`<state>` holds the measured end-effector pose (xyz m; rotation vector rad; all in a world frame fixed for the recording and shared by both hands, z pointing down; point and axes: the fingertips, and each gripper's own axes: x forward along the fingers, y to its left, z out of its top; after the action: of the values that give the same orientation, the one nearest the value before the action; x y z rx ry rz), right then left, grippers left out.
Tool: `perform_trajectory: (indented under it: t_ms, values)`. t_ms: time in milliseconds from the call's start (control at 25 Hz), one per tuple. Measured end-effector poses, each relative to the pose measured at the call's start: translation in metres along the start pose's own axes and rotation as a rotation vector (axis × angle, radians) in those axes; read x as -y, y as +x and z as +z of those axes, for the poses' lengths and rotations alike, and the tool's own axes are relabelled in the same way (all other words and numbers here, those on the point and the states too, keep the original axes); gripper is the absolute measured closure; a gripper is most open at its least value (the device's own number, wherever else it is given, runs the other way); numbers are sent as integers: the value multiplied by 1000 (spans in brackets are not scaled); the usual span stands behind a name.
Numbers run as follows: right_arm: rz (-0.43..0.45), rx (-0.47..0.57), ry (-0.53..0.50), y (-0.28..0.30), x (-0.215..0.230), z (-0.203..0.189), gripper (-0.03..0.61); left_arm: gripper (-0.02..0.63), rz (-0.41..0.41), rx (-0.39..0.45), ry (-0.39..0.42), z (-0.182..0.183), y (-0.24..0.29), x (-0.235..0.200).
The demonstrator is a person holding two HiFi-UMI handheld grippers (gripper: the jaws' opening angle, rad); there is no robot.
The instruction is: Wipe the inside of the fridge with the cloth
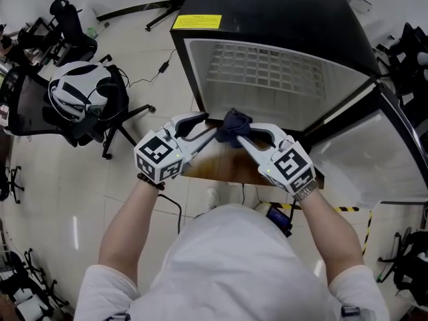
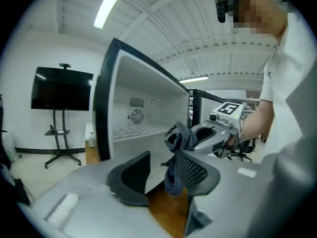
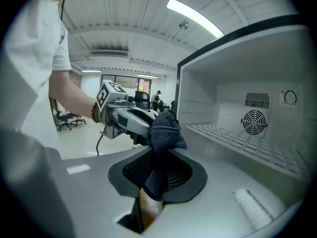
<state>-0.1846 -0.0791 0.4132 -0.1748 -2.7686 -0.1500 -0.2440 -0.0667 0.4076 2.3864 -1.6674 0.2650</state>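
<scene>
A dark blue cloth (image 1: 234, 126) hangs bunched between my two grippers, just in front of the open black fridge (image 1: 267, 19). My right gripper (image 1: 246, 136) is shut on the cloth (image 3: 162, 143), which drapes down between its jaws (image 3: 159, 167). My left gripper (image 1: 208, 127) stands open. In the left gripper view its jaws (image 2: 161, 165) are wide apart, and the cloth (image 2: 179, 148) brushes only the right-hand pad. The fridge's white inside holds a wire shelf (image 1: 264, 69) and a round fan (image 3: 255, 121) on the back wall.
The fridge door (image 1: 381, 152) is swung open to the right. A wooden surface (image 1: 227, 169) lies under the fridge's front edge. An office chair (image 1: 80, 99) carrying a white helmet-like thing stands on the floor at left, with more chairs and cables around it.
</scene>
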Motion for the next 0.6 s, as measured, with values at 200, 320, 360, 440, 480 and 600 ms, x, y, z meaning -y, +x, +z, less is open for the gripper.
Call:
perform_trajectory:
  t_ms: [200, 320, 360, 440, 480, 600]
  values:
    - [-75, -27, 3, 25, 15, -17, 518, 446, 258, -19, -29, -14, -7, -50]
    - [-118, -39, 5, 34, 25, -27, 518, 450, 342, -27, -52, -16, -3, -63]
    - [-130, -43, 6, 39, 28, -30, 518, 451, 360, -31, -51, -16, -1, -66]
    - [-150, -53, 1, 57, 32, -35, 518, 449, 388, -38, -46, -19, 0, -78]
    - [-157, -60, -3, 66, 32, -38, 518, 449, 396, -41, -42, -20, 0, -83]
    - [-179, -75, -17, 86, 36, -47, 518, 449, 406, -50, -31, -20, 6, -92]
